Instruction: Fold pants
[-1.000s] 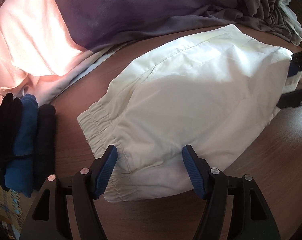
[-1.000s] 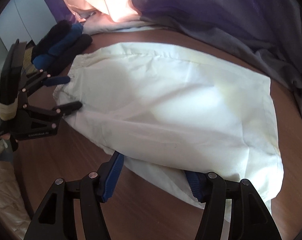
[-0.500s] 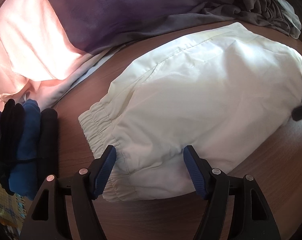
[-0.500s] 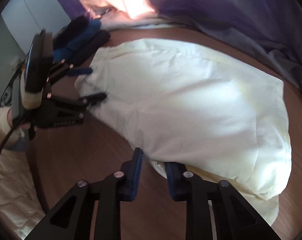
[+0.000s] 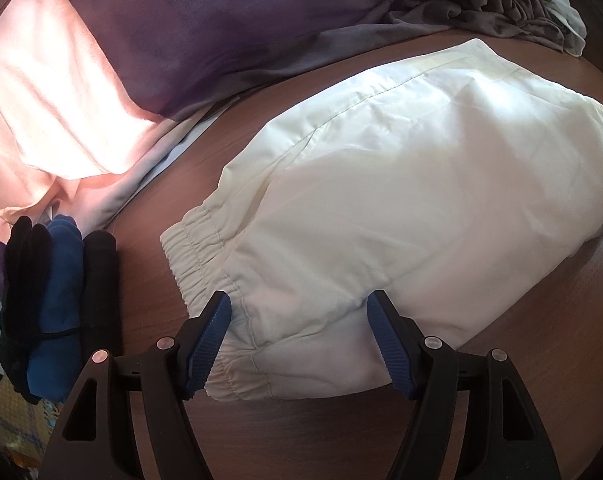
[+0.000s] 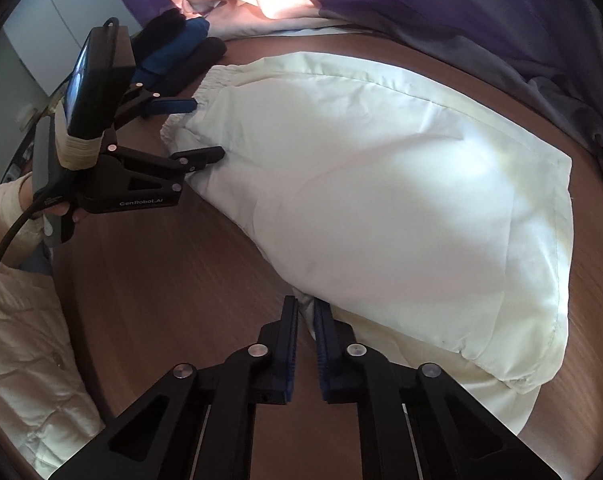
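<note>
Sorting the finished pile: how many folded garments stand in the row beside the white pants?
3: a black one at the outer end, a blue one in the middle, another black one nearest the white pants. More may be hidden behind them.

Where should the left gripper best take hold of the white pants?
At the elastic waistband, coming in from the near edge. The left gripper is already open astride that corner, and the gathered band is thick and lies flat on the table.
</note>
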The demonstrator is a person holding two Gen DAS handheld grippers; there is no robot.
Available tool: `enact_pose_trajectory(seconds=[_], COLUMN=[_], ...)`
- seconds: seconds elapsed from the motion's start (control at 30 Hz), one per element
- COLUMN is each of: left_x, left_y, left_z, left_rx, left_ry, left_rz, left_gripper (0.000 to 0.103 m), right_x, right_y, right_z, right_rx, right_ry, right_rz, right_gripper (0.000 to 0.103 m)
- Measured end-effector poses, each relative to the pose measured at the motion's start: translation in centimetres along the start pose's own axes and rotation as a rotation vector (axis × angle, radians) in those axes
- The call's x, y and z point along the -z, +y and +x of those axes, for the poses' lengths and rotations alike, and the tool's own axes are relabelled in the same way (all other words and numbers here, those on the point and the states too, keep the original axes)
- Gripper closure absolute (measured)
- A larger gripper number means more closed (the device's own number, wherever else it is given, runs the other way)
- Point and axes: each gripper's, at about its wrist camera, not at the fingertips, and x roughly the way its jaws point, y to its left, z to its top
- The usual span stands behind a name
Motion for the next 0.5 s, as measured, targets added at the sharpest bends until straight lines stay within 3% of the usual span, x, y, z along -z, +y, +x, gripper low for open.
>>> enact_pose_trajectory(seconds=[0.17,0.3,0.5], left_x=[0.0,0.0,0.1], left_y=[-0.2,-0.4,-0.4], left_z=[0.0,-0.1,-0.1], left_rx=[-0.016,-0.025,-0.015], left_ry=[-0.002,-0.005,-0.005], left_rz=[-0.002,0.0,-0.004], left_gripper=[0.033,0.032,0.032], right_x=[0.8,2.2,2.9], right_y=[1.2,1.9,1.1], right_z=[-0.9,-0.4,-1.2], right_rx=[0.04,0.047,0.075], right_ry=[-0.023,0.01,-0.02], right_rz=[-0.009,-0.003,0.133], right_gripper=[0.098,0.1,0.099])
